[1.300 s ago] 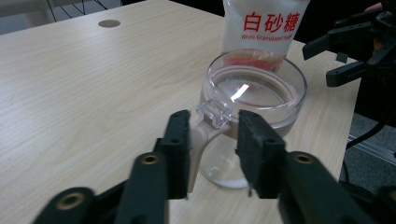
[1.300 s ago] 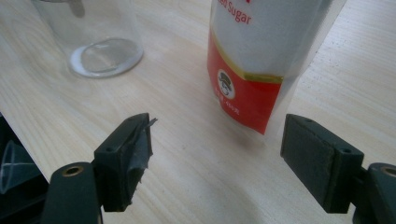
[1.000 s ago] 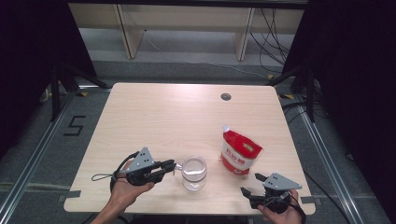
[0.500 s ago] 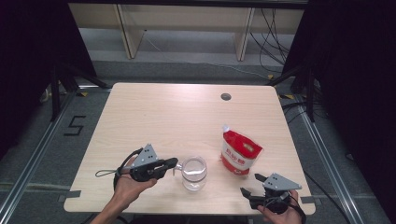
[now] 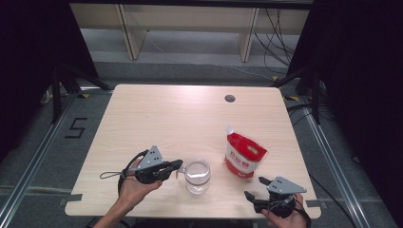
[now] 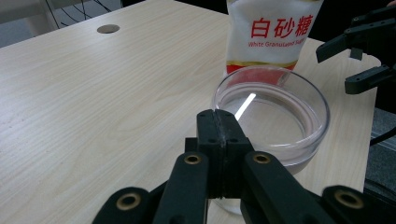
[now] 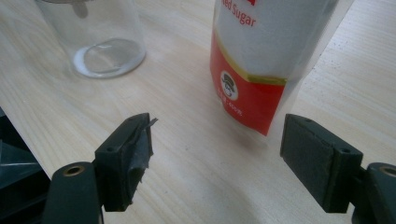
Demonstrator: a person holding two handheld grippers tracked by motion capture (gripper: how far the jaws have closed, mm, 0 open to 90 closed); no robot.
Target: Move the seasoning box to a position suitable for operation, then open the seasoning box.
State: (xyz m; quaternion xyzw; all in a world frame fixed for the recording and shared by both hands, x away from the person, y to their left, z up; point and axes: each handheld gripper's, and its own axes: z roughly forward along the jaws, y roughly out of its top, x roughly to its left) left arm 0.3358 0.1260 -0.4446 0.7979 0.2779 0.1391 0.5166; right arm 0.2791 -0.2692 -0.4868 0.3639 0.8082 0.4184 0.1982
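A clear glass [image 5: 197, 176] stands near the table's front edge; it also appears in the left gripper view [image 6: 271, 116] and the right gripper view [image 7: 100, 42]. My left gripper [image 5: 178, 165] lies level to its left. Its jaws are shut, pads pressed together [image 6: 218, 114] with nothing seen between them, tips at the glass's near rim. A red and white bag of white sugar [image 5: 244, 156] stands upright to the right of the glass [image 6: 271, 32] [image 7: 261, 60]. My right gripper [image 5: 255, 188] rests at the front right, open [image 7: 217, 154], facing the bag from a short way off.
The light wooden table [image 5: 180, 118] has a round cable hole [image 5: 230, 98] near its far edge. The right gripper's jaws [image 6: 359, 60] show beyond the glass. Dark curtains flank the table, with metal floor rails on both sides and shelving behind.
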